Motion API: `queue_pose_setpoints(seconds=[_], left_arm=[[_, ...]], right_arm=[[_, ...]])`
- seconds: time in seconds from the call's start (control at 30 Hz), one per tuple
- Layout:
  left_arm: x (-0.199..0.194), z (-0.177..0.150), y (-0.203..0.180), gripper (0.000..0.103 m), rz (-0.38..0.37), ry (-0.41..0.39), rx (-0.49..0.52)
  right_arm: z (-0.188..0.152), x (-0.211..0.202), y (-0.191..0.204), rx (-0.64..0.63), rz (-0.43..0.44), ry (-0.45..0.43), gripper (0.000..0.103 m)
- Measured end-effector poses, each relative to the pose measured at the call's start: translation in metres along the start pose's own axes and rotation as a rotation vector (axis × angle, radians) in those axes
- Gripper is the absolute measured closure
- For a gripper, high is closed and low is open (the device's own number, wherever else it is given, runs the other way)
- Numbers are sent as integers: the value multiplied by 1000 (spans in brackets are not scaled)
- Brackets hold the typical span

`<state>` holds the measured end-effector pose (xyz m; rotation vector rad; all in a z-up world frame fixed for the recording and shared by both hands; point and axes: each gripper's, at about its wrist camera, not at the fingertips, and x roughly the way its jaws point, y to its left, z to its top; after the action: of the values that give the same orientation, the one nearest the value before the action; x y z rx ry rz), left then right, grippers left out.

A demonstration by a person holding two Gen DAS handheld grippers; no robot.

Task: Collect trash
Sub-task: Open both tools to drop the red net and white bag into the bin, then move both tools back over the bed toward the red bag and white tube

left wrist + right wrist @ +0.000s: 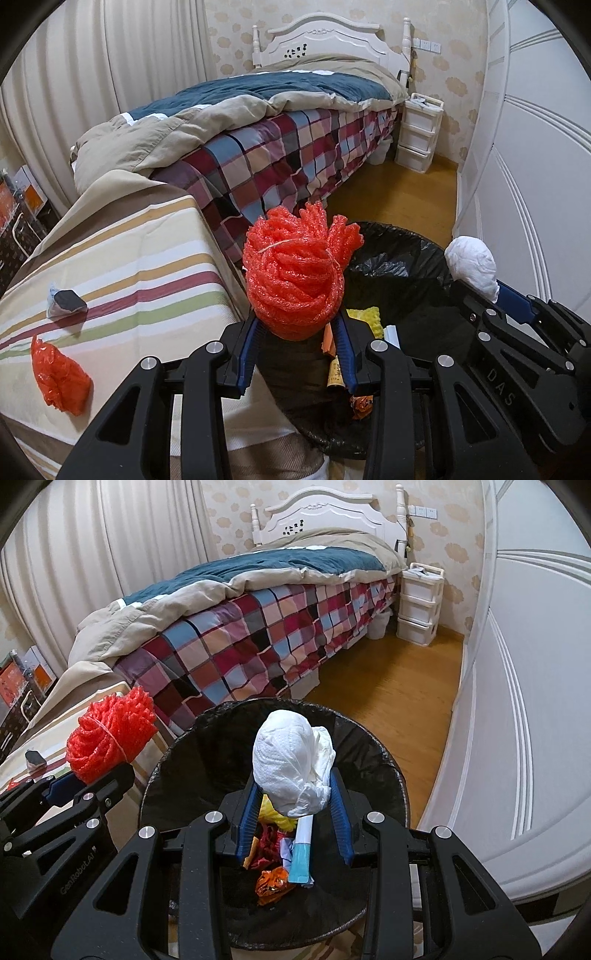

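- My left tongs (295, 332) are clamped on the red foam net bundle (295, 273), held at the near rim of the black-lined bin (369, 738), not fully over its mouth.
- My right tongs (295, 801) pinch the white tissue wad (291, 760) directly above the bin, so a release should drop it in.
- A red bag scrap (59, 376) and a dark wrapper (66, 301) wait on the striped worktop (147, 258).
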<state>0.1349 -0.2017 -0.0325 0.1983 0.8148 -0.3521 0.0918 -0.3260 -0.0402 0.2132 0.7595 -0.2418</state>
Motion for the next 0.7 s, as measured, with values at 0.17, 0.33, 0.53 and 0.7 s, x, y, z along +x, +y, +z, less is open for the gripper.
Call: queue_pose_setpoints(seconds=[0.17,0.33,0.53,0.7], left_arm=[[0,2,-2,63,6,-1,2],[-4,2,-1,44,14,-21,-1],[-7,2,-1,31,24,-37,2],[-10,1,1,27,38,-46,-3]], right_arm=[[1,2,-3,1,-10,-3,66],[1,0,-5,2,-21,-11,57],[1,-2,-7,6,-35,-16,50],[0,-8,-9,7,-62,-29,38]])
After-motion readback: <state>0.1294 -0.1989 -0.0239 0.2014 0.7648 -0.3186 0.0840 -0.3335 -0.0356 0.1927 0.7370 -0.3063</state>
